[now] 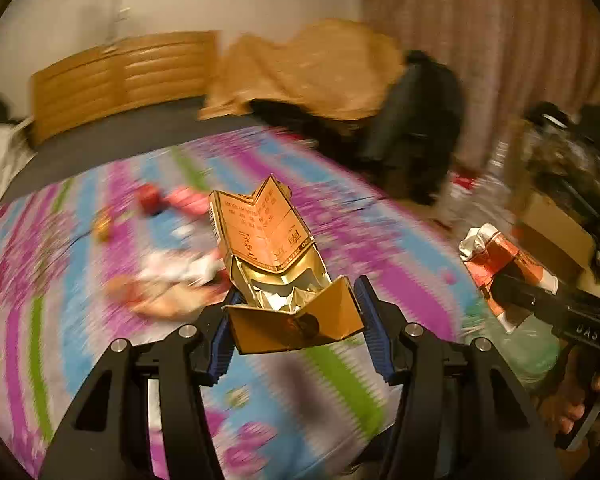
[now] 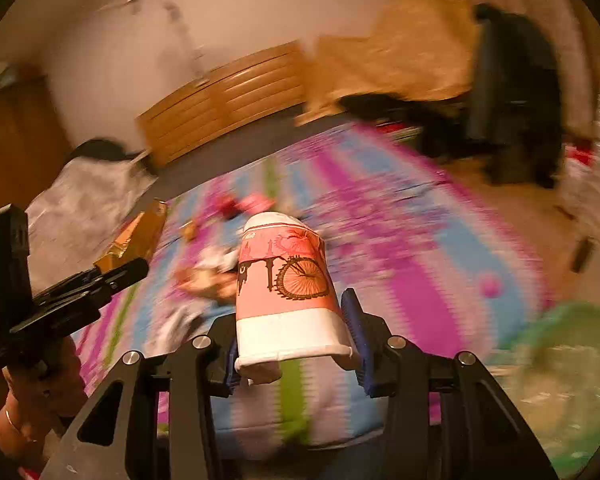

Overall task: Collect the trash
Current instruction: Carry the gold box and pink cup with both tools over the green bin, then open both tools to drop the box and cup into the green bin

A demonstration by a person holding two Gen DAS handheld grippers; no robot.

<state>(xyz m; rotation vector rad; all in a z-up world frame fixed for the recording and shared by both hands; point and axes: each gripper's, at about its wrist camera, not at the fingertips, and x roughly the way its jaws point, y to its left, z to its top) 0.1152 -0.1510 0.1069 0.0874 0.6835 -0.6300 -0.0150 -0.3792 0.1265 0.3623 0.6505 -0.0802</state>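
My left gripper [image 1: 296,304] is shut on a crushed gold and orange carton [image 1: 268,248], its torn end toward the camera, lifted above the flowered bedspread [image 1: 379,248]. My right gripper [image 2: 296,332] is shut on a pink and white paper cup [image 2: 288,284] with a bicycle print, rim toward the camera. In the left wrist view the cup [image 1: 499,256] and the right gripper show at the right edge. In the right wrist view the carton [image 2: 136,240] and the left gripper show at the left. More litter [image 1: 168,276] lies blurred on the bed.
A green plastic bag [image 2: 567,380] lies at the lower right beside the bed. A wooden headboard [image 1: 124,76] and brown bedding [image 1: 319,72] stand at the back. A black backpack [image 1: 415,128] and a cardboard box [image 1: 551,228] sit to the right. A hand [image 2: 32,404] holds the left tool.
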